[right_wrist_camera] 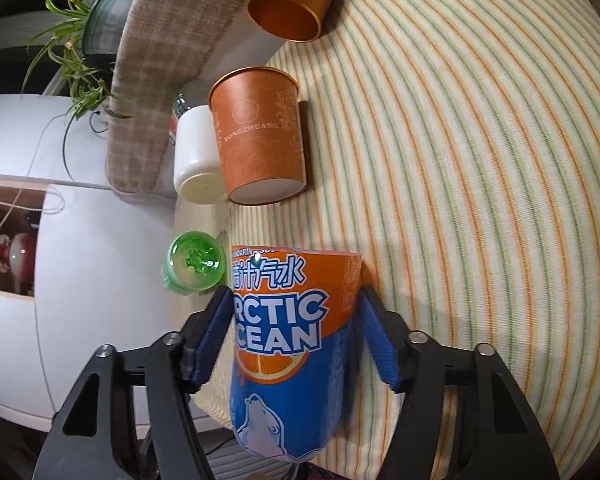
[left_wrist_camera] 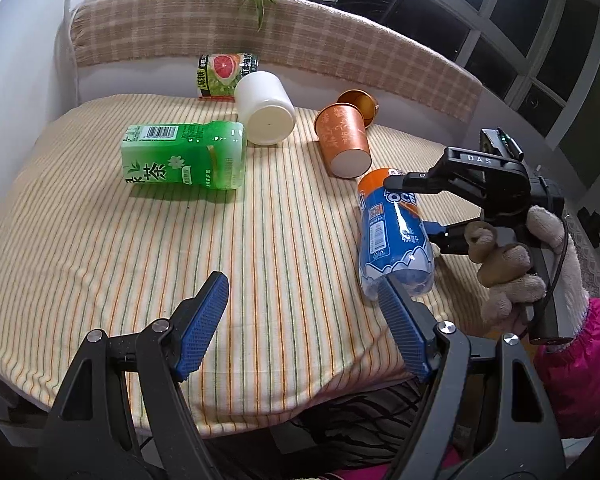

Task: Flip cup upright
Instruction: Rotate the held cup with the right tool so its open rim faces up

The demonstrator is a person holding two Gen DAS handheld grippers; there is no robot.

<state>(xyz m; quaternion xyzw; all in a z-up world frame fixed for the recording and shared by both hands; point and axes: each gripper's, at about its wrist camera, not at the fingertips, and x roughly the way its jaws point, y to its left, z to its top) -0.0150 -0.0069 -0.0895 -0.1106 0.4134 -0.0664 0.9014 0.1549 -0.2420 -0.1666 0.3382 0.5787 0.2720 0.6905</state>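
Note:
A blue and orange Arctic Ocean cup (left_wrist_camera: pixel 394 236) lies on its side on the striped tablecloth (left_wrist_camera: pixel 100 248). My right gripper (right_wrist_camera: pixel 296 334) straddles the cup (right_wrist_camera: pixel 288 344); its left pad (right_wrist_camera: pixel 210 340) touches the cup's side, its right pad (right_wrist_camera: pixel 380 340) sits just beside it. In the left wrist view the right gripper (left_wrist_camera: pixel 416 208) comes in from the right. My left gripper (left_wrist_camera: pixel 300 320) is open and empty above the table's near edge, its right pad (left_wrist_camera: pixel 400 332) near the cup's end.
An orange paper cup (left_wrist_camera: pixel 342 140) lies on its side, a second one (left_wrist_camera: pixel 360 106) behind it. A white cup (left_wrist_camera: pixel 265 108), a green tea bottle (left_wrist_camera: pixel 184 156) and a grapefruit can (left_wrist_camera: pixel 226 76) lie further left. A plaid cloth (left_wrist_camera: pixel 260 36) lines the back.

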